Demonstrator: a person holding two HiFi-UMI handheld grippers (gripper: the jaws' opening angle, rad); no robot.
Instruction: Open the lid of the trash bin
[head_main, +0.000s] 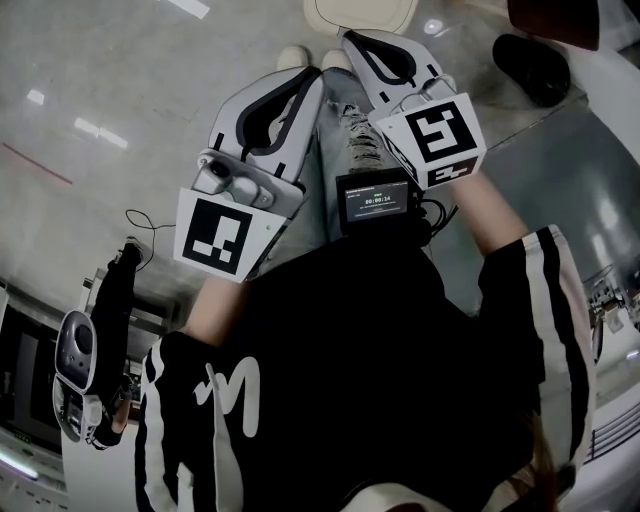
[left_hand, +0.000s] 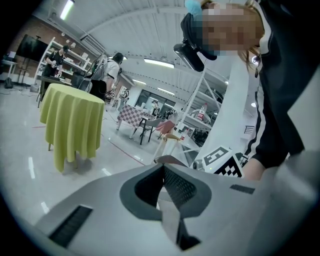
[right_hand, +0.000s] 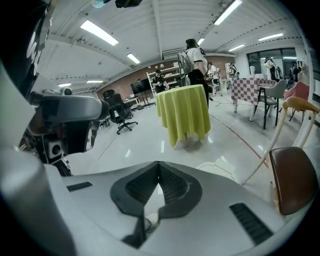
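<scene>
Jaws of the left hand-held gripper (left_hand: 162, 167) pressed together on nothing, right hand-held gripper (right_hand: 158, 165) likewise closed and empty, just past their tips what is probably the cream rounded trash bin (head_main: 360, 12), farther off a round table draped in yellow-green cloth (right_hand: 184, 112)

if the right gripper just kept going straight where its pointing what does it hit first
Nothing close: past the shut right gripper the line runs out over the shiny floor, probably meeting it short of the yellow-green draped round table. Depth is hard to judge.
</scene>
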